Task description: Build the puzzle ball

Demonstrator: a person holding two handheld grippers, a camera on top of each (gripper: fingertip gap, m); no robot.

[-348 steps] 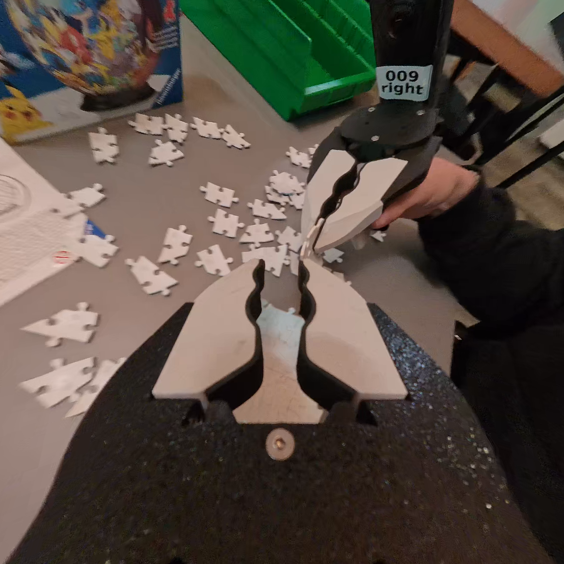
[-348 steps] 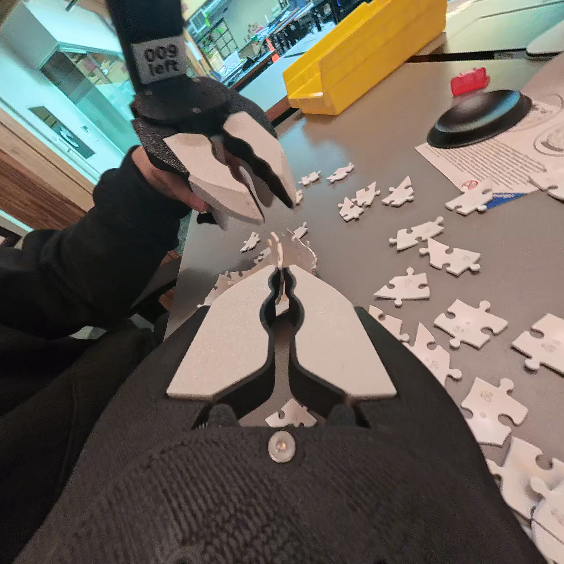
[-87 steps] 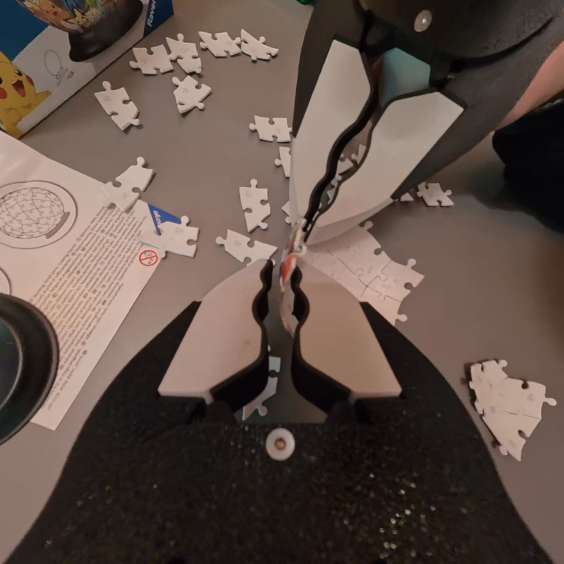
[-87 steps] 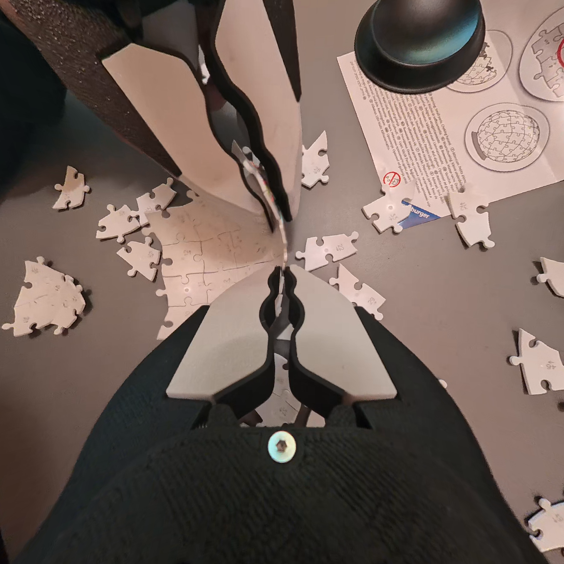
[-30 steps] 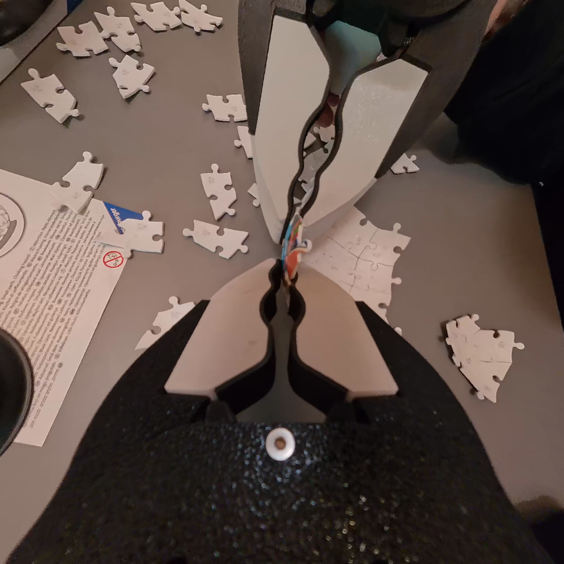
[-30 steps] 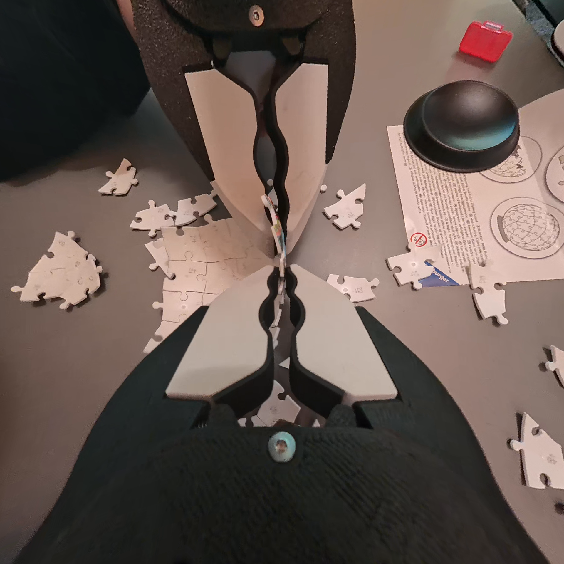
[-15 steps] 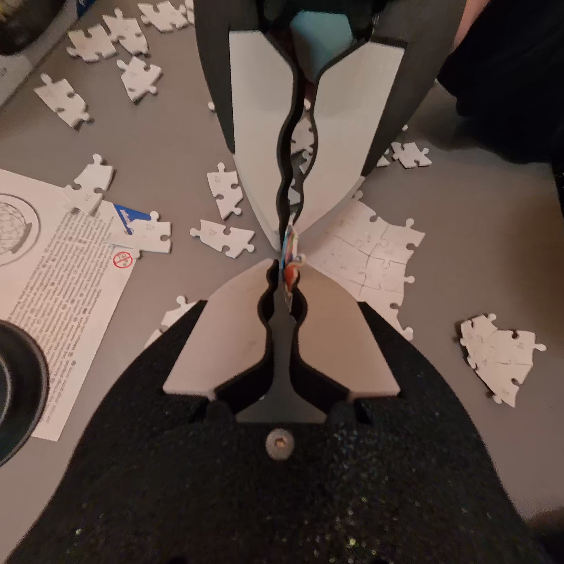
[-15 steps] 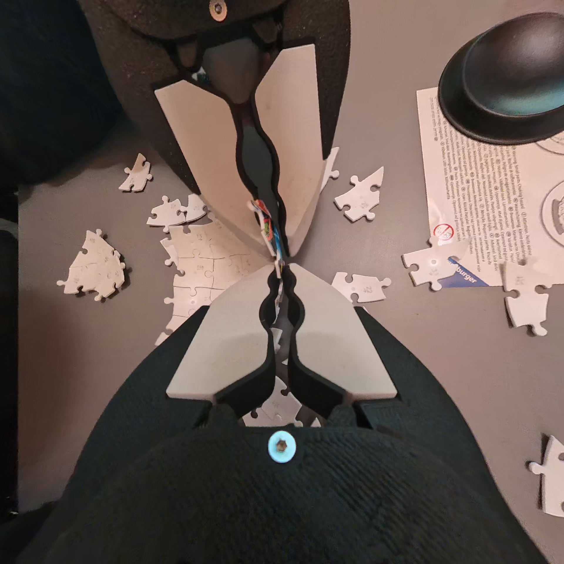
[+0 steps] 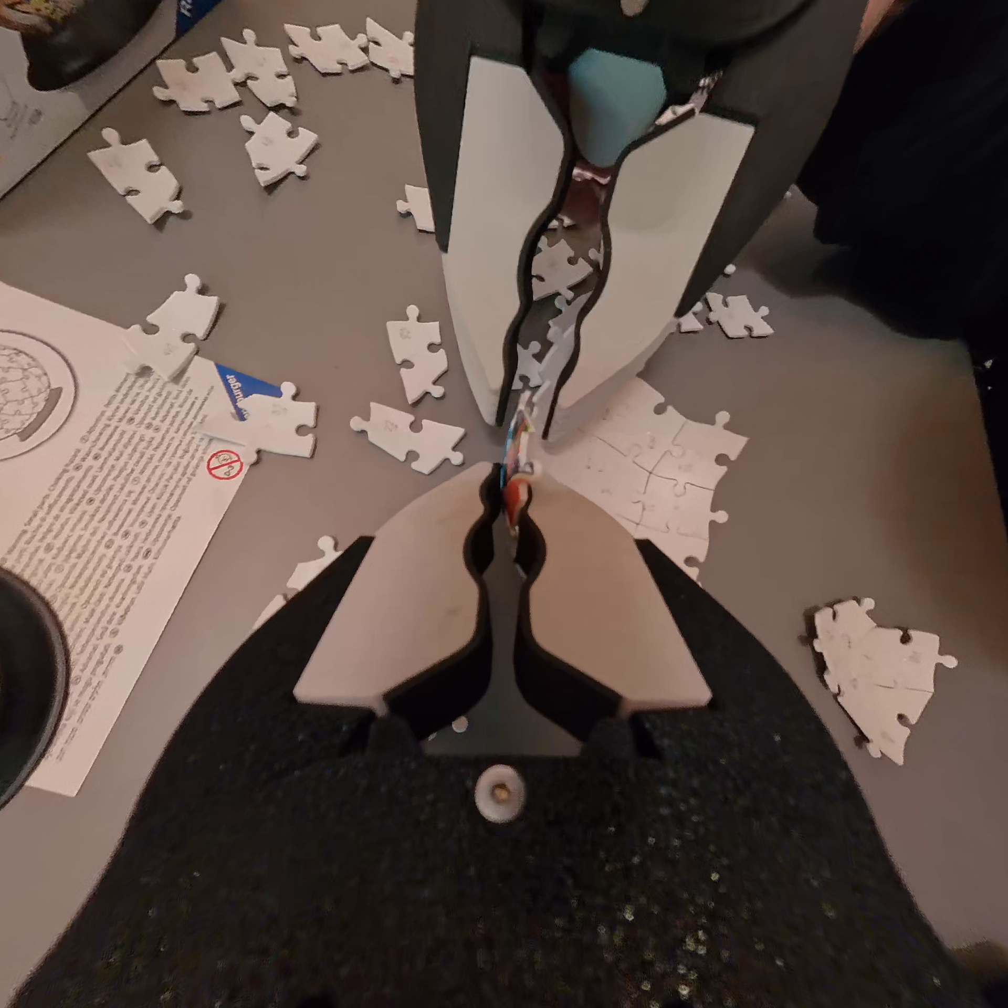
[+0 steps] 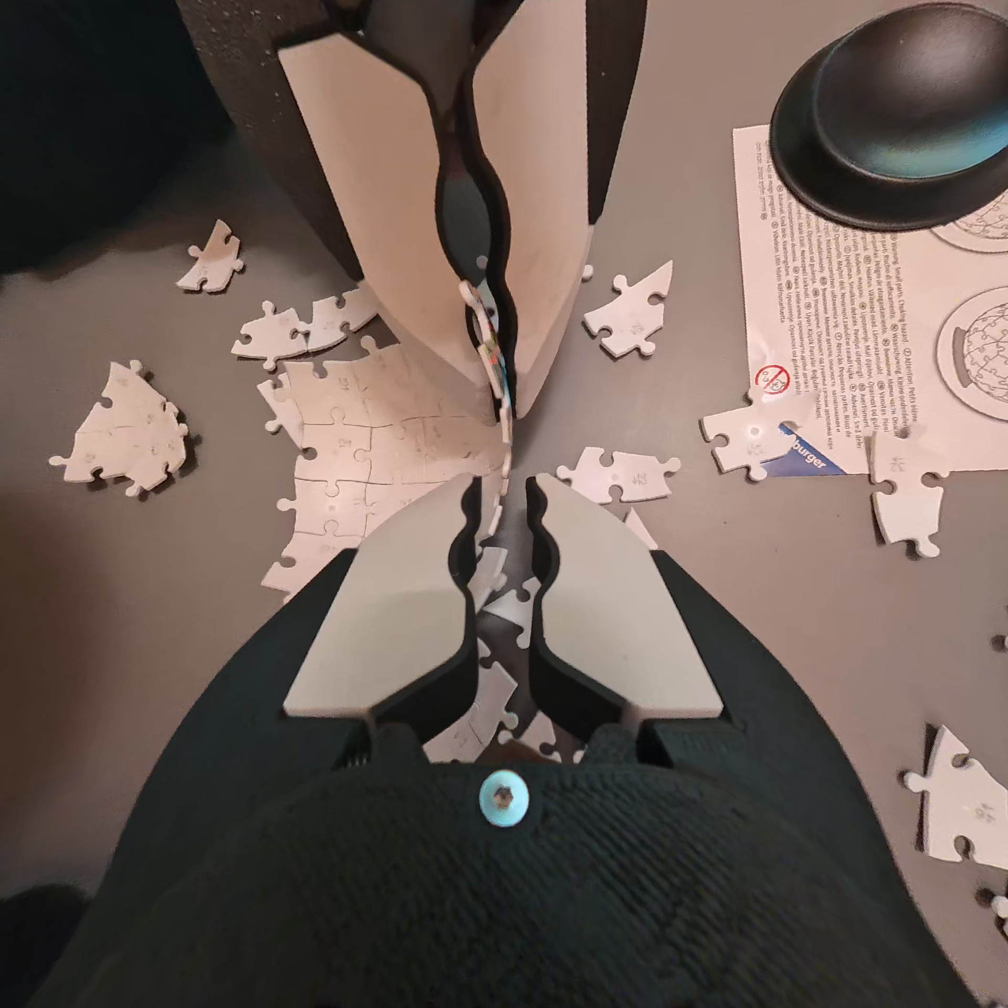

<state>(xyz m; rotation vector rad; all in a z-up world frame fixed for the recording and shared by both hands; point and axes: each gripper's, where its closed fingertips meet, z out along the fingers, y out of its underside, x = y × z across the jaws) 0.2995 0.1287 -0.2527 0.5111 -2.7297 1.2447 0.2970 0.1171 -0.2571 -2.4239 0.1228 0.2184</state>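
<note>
Left hand-held gripper [image 9: 510, 480]: clenched on the coloured puzzle piece [image 9: 517, 463], held on edge above the tabletop [image 9: 305, 262].
Right hand-held gripper [image 10: 504, 483]: released; the piece's far end stands between its parted fingers, which do not press it.
Nearby: joined white section [image 9: 660, 463] just beside both tips; loose pieces [image 9: 409, 431], instruction sheet [image 9: 103, 491], black stand [image 10: 900, 109].
Handling: the single grip looks best kept steady and the piece edge-on.

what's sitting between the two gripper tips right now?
The on-edge strip of joined puzzle pieces spans them: left gripper is shut on it, right gripper stands open. Clearest in the right wrist view.
</note>
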